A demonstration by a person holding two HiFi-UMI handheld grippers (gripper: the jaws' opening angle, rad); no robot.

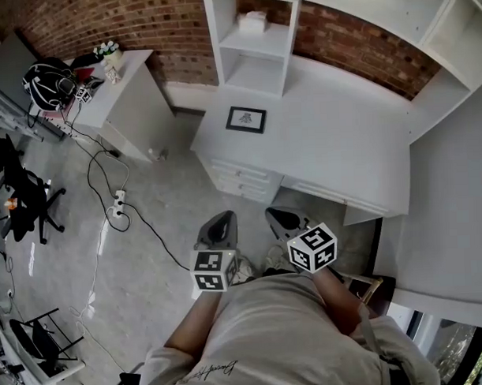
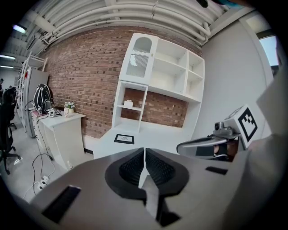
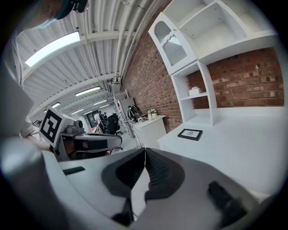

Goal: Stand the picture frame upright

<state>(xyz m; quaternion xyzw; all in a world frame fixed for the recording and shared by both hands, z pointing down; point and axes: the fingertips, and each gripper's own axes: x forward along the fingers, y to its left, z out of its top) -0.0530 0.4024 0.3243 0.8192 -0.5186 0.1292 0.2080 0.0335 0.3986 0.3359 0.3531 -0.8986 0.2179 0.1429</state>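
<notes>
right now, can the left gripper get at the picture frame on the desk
Probably not from here: the left gripper hangs shut, well short of the desk, with the picture frame lying flat further in. Nothing stands between them.

From its front edge the broad white desk top (image 1: 342, 137) lies open, with only the black-framed picture (image 1: 246, 119) flat near its left end. Just behind that, a tall white open shelf unit (image 1: 256, 49) walls off the back. White upper cupboards (image 1: 424, 15) hang above the rear right.
</notes>
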